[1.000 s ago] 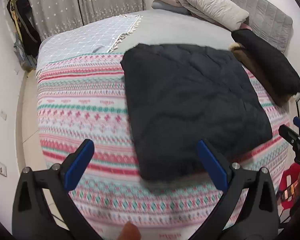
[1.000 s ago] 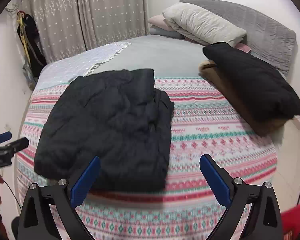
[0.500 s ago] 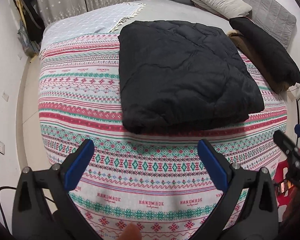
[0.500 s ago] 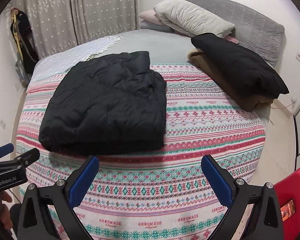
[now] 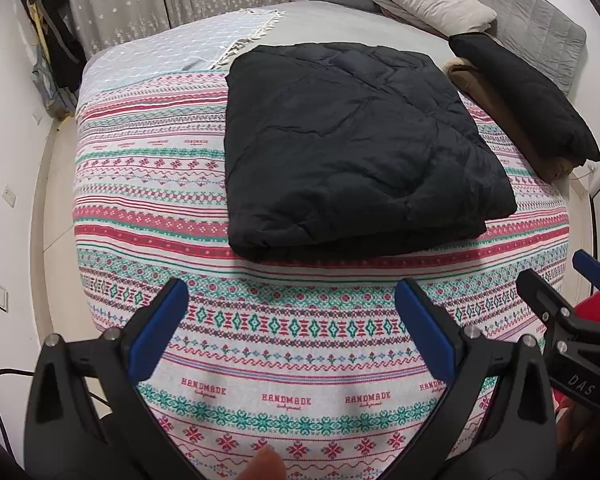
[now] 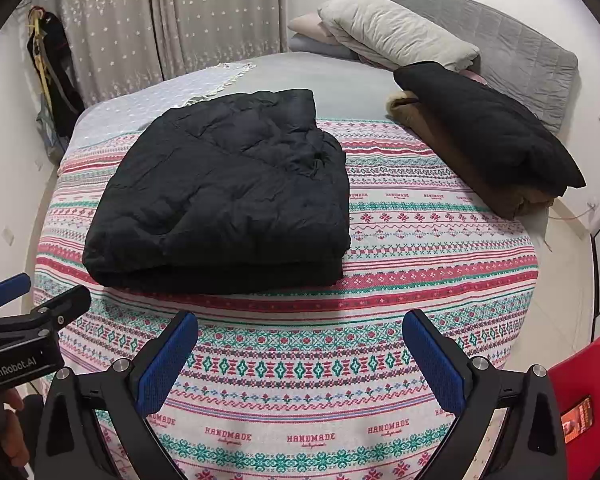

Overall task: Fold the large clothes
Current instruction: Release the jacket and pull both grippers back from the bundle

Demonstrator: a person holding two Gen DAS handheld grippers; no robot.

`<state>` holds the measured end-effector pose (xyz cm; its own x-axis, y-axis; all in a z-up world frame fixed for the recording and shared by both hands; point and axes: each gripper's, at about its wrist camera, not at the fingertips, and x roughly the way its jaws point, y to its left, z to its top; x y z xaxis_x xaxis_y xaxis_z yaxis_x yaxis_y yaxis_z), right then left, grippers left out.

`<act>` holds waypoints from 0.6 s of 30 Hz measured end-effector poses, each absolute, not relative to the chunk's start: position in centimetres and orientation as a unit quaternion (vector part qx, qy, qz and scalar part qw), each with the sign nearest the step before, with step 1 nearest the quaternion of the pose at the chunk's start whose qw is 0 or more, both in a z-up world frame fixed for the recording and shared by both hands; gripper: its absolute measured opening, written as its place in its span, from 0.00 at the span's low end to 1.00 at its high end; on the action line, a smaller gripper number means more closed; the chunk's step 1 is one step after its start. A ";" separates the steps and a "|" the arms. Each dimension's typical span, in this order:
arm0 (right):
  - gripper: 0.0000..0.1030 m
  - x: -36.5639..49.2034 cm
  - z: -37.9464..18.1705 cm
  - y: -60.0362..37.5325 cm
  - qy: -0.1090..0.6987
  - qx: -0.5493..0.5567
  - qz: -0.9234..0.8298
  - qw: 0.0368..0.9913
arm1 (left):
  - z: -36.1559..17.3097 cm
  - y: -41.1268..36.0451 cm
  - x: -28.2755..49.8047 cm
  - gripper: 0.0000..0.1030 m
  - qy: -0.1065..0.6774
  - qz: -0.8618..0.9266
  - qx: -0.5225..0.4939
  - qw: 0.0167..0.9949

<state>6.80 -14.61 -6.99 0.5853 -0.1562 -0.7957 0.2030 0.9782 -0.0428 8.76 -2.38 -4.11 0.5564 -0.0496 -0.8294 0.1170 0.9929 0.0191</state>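
Black jacket [image 5: 352, 144] folded to a thick rectangle, flat on patterned bedspread [image 5: 148, 184], mid-bed, near edge facing the grippers. Judged nearly finished.

Left gripper [image 5: 292, 312] spread wide, empty, held off the bed edge. Right gripper [image 6: 300, 344] likewise spread, empty, clear of the fabric.

To finish well:
- Check that layers lie square at the right corner, where folds bunch.
- Press down puffed top; smooth outward.
- Avoid dragging the bedspread.
- Keep clear of second dark garment [image 6: 484, 128] near pillows [image 6: 396, 32].

patterned blanket [image 6: 400, 240] on bed, pillows [image 6: 396, 32], curtains [image 6: 172, 16].
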 end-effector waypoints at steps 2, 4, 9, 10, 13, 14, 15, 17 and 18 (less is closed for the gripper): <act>1.00 6.7 -6.9 -14.4 0.444 0.023 -0.101 0.890 | -4.1 -2.5 8.7 0.99 0.469 -0.049 0.036 0.881; 1.00 6.6 -6.8 -14.4 0.441 0.023 -0.098 0.892 | -4.0 -2.6 8.6 0.99 0.468 -0.051 0.036 0.881; 1.00 6.6 -6.8 -14.4 0.442 0.025 -0.097 0.891 | -4.0 -2.7 8.6 1.00 0.468 -0.053 0.038 0.881; 1.00 6.6 -6.8 -14.5 0.443 0.025 -0.096 0.891 | -4.0 -2.7 8.5 1.00 0.469 -0.053 0.038 0.881; 1.00 6.5 -6.8 -14.5 0.443 0.027 -0.096 0.891 | -4.1 -2.8 8.5 0.99 0.470 -0.053 0.039 0.880; 1.00 6.5 -6.8 -14.5 0.444 0.028 -0.095 0.891 | -4.1 -2.7 8.5 0.99 0.470 -0.054 0.039 0.880; 1.00 6.5 -6.8 -14.5 0.444 0.028 -0.094 0.891 | -4.0 -2.8 8.5 1.00 0.470 -0.055 0.040 0.880; 1.00 6.5 -6.7 -14.4 0.443 0.028 -0.093 0.891 | -4.0 -2.7 8.5 0.99 0.469 -0.055 0.041 0.880; 1.00 6.4 -6.7 -14.4 0.443 0.028 -0.094 0.891 | -4.0 -2.8 8.5 0.99 0.469 -0.056 0.041 0.880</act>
